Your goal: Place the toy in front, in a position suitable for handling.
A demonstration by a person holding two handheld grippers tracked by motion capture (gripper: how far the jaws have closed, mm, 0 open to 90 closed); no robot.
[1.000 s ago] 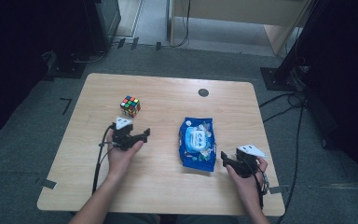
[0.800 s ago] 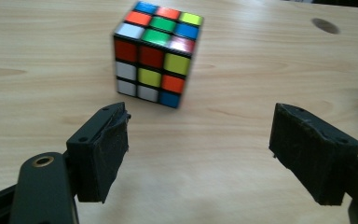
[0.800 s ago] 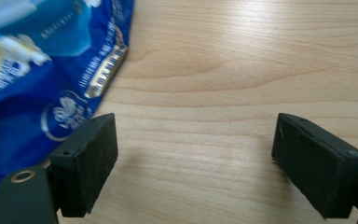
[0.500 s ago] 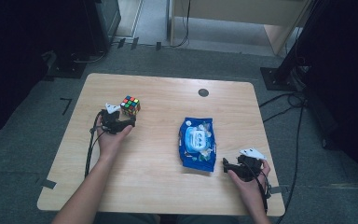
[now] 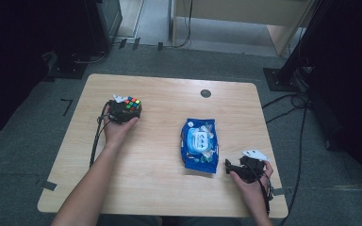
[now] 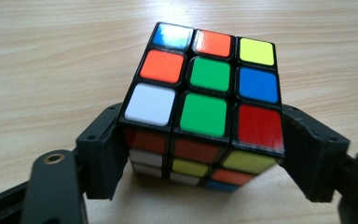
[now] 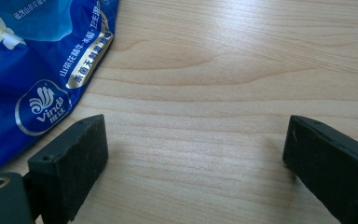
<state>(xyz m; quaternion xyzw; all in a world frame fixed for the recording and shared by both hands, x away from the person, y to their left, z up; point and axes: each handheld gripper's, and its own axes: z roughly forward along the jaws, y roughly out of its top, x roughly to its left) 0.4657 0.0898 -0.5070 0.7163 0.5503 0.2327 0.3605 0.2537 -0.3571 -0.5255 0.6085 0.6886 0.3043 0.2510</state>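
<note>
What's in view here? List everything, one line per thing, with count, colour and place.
Table: one, light wood, on grey floor.
Rubik's cube: one, multicoloured, table's far left, between the left gripper's jaws.
Tissue pack: one, blue with white print, right of centre, lying flat.
Round cap: one, dark, set in the tabletop near the far edge.
Floor cables: several, black, right of the table.
Left gripper: one, black, jaws just closing, pads against the cube's sides.
Right gripper: one, black, open over bare wood beside the pack.
Hands: two, left hand, right hand.
</note>
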